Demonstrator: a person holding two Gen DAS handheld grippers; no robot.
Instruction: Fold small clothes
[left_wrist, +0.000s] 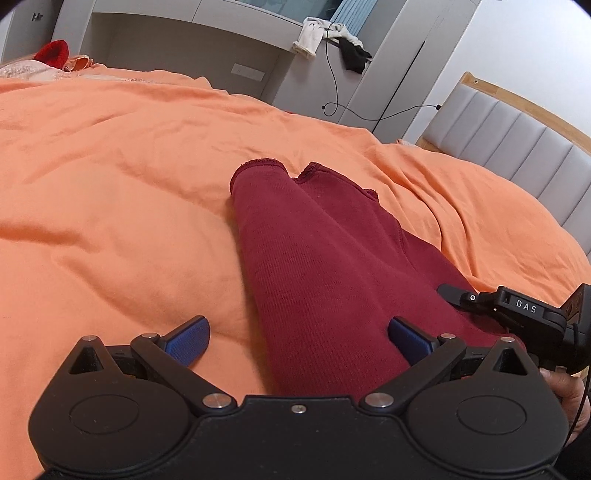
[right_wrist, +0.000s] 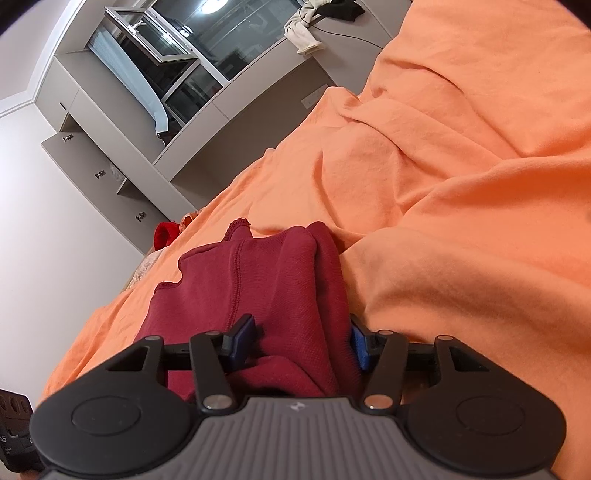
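Observation:
A dark red knit garment (left_wrist: 317, 258) lies folded lengthwise on the orange bedspread (left_wrist: 110, 184), its hemmed end pointing away. My left gripper (left_wrist: 299, 341) is open, one blue pad on the bedspread and one on the garment's near end. In the right wrist view the garment (right_wrist: 266, 280) is bunched, and my right gripper (right_wrist: 301, 341) has its jaws part closed around a thick fold of it. The right gripper also shows in the left wrist view (left_wrist: 517, 310) at the garment's right edge.
A grey padded headboard (left_wrist: 517, 147) stands at the right. A grey cabinet (left_wrist: 184, 51) with a white cloth (left_wrist: 314, 37) and a black cable (left_wrist: 340, 103) stands behind the bed. A bright red item (left_wrist: 53, 53) lies at the far left.

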